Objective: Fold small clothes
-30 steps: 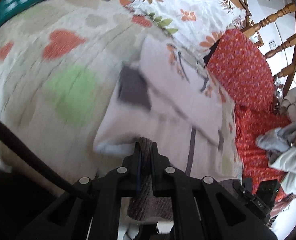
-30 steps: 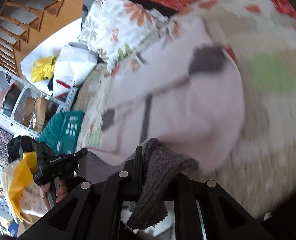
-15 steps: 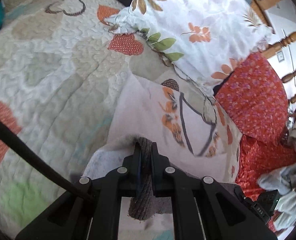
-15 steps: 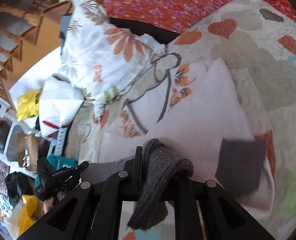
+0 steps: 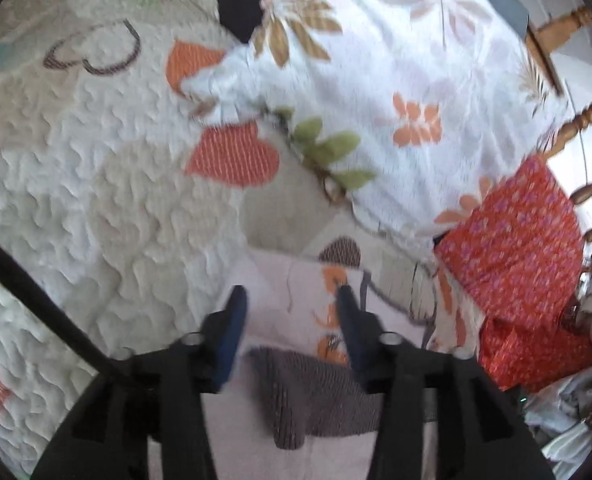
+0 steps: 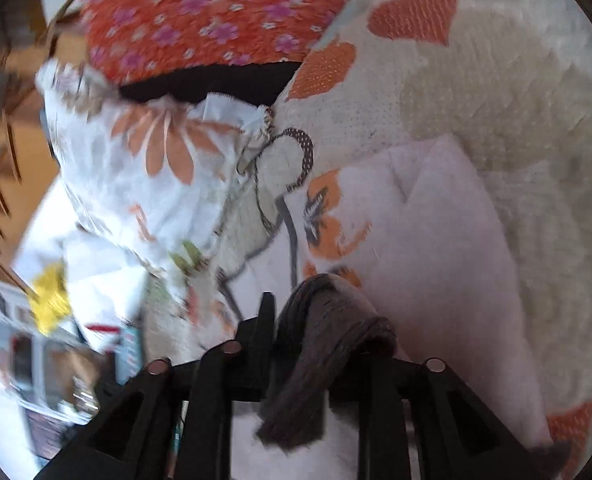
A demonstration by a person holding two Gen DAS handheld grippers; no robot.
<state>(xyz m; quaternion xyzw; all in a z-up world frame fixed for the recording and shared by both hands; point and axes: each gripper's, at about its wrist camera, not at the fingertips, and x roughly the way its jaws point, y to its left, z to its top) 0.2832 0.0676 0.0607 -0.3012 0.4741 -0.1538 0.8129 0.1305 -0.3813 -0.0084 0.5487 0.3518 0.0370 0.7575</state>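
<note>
Left gripper (image 5: 289,298) stood wide, its two blue-padded fingers (image 5: 231,320) well apart, nothing between them. Below and between the fingers lay the pale pink garment (image 5: 271,292), printed with orange flowers, spread on the quilted bedspread (image 5: 95,200). Its grey ribbed cuff (image 5: 316,392) lay loose on the pink cloth, close under the gripper body and touching neither finger, as far as the blur allowed. Floral pillow (image 5: 396,80) lay just beyond the garment's far edge; a red flowered cushion (image 5: 516,232) sat to the right of it, against the wooden bedposts (image 5: 584,116).

Right wrist view: right gripper (image 6: 320,312) was holding a bunched grey ribbed cuff (image 6: 320,344), the knit humped over the fingers and hanging down across the gripper body; one dark finger showed at its left, the other was hidden under the cloth. Pink garment (image 6: 436,240) ran away from the grip over the bedspread (image 6: 496,80), folded double along its right side. Floral pillow (image 6: 135,160) touched the garment's far left corner; red cushion (image 6: 195,12) lay behind it. View was blurred toward the left edge.
</note>
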